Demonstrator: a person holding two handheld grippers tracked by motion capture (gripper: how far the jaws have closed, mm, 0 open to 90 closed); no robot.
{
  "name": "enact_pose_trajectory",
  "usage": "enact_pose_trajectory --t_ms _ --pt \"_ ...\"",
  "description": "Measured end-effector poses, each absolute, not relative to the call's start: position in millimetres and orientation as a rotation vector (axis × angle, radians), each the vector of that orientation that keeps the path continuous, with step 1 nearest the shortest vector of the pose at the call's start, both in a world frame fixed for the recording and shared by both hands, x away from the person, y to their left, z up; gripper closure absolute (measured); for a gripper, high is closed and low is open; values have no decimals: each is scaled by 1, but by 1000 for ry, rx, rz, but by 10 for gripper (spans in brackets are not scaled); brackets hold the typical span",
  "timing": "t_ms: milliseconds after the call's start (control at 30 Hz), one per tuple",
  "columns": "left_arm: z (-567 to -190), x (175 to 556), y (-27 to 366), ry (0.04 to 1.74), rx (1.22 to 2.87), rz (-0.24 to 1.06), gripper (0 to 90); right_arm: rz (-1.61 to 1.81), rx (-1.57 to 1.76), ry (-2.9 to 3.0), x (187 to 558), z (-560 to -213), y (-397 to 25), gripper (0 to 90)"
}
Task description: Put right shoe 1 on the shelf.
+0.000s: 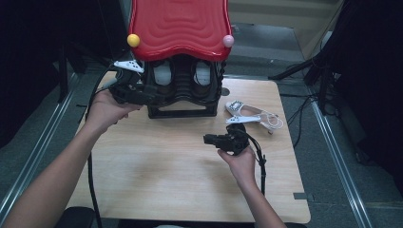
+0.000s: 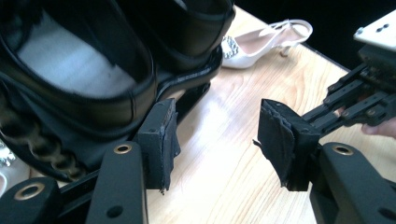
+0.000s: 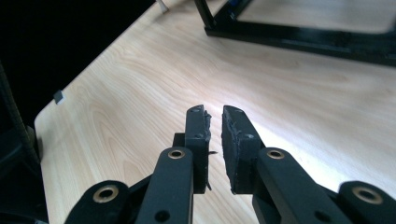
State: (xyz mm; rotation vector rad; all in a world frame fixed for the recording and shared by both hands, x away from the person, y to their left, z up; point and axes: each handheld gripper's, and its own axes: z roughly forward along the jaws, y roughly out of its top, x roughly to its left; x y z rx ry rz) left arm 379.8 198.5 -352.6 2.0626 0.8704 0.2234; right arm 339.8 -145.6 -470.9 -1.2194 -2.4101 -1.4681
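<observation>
A: We hold the left tongs (image 1: 142, 90) against the left side of the rack (image 1: 183, 107), which stands at the far edge of the table (image 1: 166, 175) under a red lid (image 1: 178, 26).

B: And their jaws?

A: In the left gripper view we see the left tongs (image 2: 217, 140) spread wide with nothing between the pads. One pad sits just beside the black shoe (image 2: 84, 88) in the rack; we cannot tell whether it touches.

B: How many shoes are in the rack?

A: We count two black shoes side by side, the left one (image 1: 163, 76) nearest our tongs, the other (image 1: 203, 75) to its right.

B: Where are the right tongs?

A: We keep the right tongs (image 1: 209, 139) in front of the rack and well apart from it, above the table. In the right gripper view the right tongs (image 3: 214, 140) are nearly clenched, a thin gap left, gripping nothing.

B: Anything else near the rack?

A: A white heeled sandal (image 1: 252, 115) lies on the table just right of the rack.
</observation>
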Motion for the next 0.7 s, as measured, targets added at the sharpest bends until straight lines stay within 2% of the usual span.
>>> enact_pose_trajectory --t_ms 200,433,600,700 --pt "-374 371 204 888 2071 218 480 -1475 -1253 -2412 333 -478 -157 819" --pt "-403 361 215 947 2066 205 499 -1467 -1253 -2443 330 -482 -165 748" --pt "-421 351 221 950 2064 197 678 -1448 -1229 -2462 329 -479 -170 759" --pt "-431 348 227 965 2066 177 712 -1444 -1263 -2524 325 -479 -171 760"
